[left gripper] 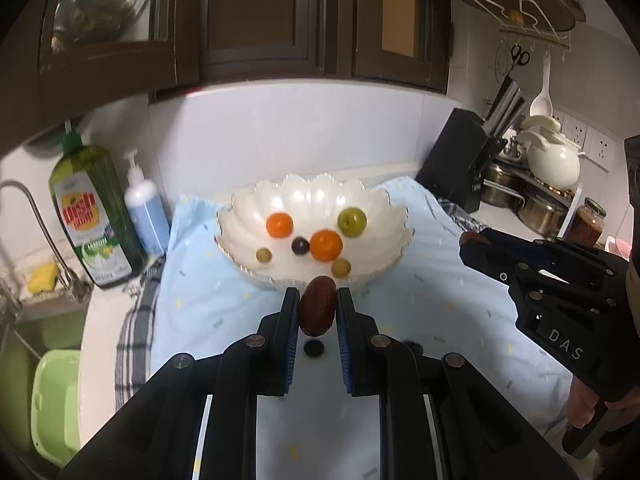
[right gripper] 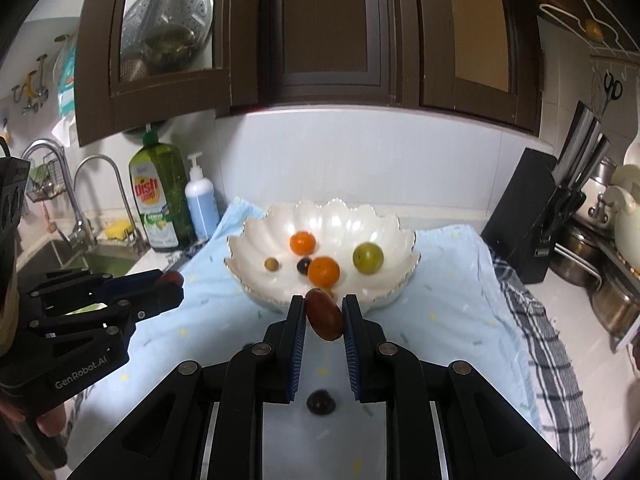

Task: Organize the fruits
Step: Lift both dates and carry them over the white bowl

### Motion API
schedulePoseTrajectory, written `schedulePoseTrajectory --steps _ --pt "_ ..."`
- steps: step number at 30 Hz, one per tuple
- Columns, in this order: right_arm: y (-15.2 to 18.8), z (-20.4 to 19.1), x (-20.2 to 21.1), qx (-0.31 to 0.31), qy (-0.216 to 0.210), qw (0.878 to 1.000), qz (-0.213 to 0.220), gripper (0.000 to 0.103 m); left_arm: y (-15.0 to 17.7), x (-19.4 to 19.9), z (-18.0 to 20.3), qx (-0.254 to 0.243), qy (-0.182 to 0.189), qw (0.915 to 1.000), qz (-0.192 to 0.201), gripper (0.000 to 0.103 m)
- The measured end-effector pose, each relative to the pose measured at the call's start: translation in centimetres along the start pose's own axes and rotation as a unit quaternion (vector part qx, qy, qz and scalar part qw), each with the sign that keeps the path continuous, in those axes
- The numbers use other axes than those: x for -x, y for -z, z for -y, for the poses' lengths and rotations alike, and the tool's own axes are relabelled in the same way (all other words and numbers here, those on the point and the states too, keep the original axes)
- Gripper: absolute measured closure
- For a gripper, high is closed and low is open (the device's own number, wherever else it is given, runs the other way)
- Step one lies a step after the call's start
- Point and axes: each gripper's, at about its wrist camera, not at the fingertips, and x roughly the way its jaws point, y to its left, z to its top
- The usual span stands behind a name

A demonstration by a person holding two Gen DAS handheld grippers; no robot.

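A white scalloped bowl (left gripper: 248,216) (right gripper: 256,240) stands on a light blue cloth (left gripper: 200,304) (right gripper: 452,304). In it lie two oranges (left gripper: 326,245) (right gripper: 323,271), a large green fruit (left gripper: 352,221) (right gripper: 368,258), small green ones (left gripper: 263,255) and a dark grape (left gripper: 300,245). My left gripper (left gripper: 318,300) is shut on a red-brown date (left gripper: 317,306), held above the cloth just before the bowl. My right gripper (right gripper: 323,306) is shut on another red-brown date (right gripper: 325,314), tilted between the pads. Each gripper shows from the side in the other's view. A dark fruit (left gripper: 313,348) (right gripper: 321,402) lies on the cloth below.
A green dish-soap bottle (left gripper: 94,216) (right gripper: 160,196) and a pump bottle (left gripper: 145,208) stand left by the sink (left gripper: 24,320). A black knife block (left gripper: 460,160) (right gripper: 528,216), pots and a white kettle (left gripper: 552,156) crowd the right. Dark cupboards hang above. A checked towel (right gripper: 544,352) lies under the cloth.
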Motion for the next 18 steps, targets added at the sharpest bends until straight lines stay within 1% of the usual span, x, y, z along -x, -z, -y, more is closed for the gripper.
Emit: schedulePoseTrajectory --steps 4,9,18 --pt "-1.0 0.4 -0.3 -0.004 -0.001 1.0 0.012 0.083 -1.3 -0.1 -0.1 -0.005 -0.004 0.9998 0.016 0.084" --pt "-2.2 1.1 -1.2 -0.007 0.002 1.0 0.022 0.083 -2.9 -0.8 0.0 -0.012 -0.008 0.9995 0.028 0.084" --pt "-4.4 2.5 -3.8 -0.011 0.008 1.0 0.028 0.083 -6.0 -3.4 0.1 -0.022 -0.008 0.9989 0.042 0.084"
